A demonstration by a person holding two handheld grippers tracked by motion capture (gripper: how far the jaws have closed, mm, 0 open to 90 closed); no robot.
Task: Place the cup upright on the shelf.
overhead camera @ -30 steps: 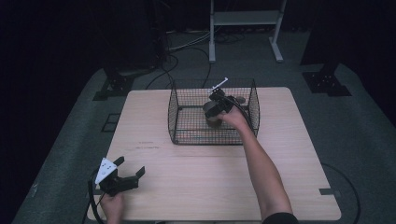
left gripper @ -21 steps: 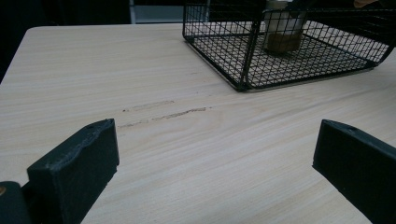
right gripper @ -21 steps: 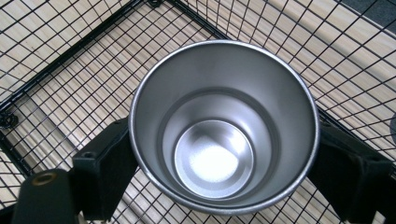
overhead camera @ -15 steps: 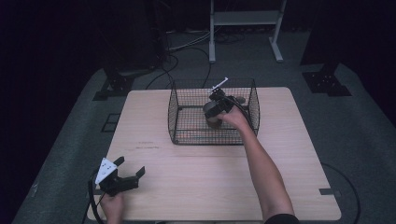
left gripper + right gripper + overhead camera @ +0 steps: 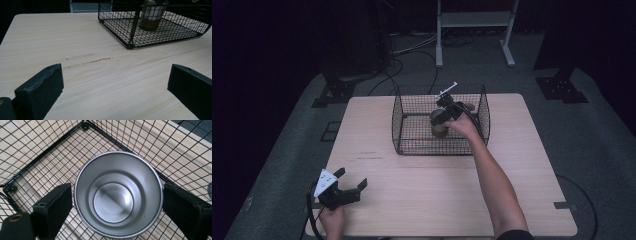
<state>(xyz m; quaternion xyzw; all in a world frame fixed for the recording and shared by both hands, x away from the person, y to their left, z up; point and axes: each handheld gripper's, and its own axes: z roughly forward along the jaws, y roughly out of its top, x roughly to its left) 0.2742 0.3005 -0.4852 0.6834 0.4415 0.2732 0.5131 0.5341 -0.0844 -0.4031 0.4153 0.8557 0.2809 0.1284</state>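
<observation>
Table (image 5: pixel 422 200): light wood; all other places here are told from the wire basket.
Wire basket (image 5: pixel 412 125): black mesh, it stands on the far middle of the table, open at the top.
Steel cup (image 5: pixel 117 195): upright on the basket floor, toward the right half of the basket, its mouth open to your camera; in the left gripper view you see it (image 5: pixel 151 17) behind the basket's near corner.
Right gripper (image 5: pixel 443 116): your hand reaches into the basket from above; the jaws stand on both sides of the cup rim, touching or almost touching it. I judge they are closed on the cup, but not surely tight.
Left gripper (image 5: pixel 349 182): well apart from the basket, at the near left of the table, jaws wide apart, holding nothing.
Risk: the steel wall is smooth and round, so a weak or off-centre hold can let the cup slip or tilt.
Risk: if you lift not straight, the cup can catch the basket wall and drag the light basket.
</observation>
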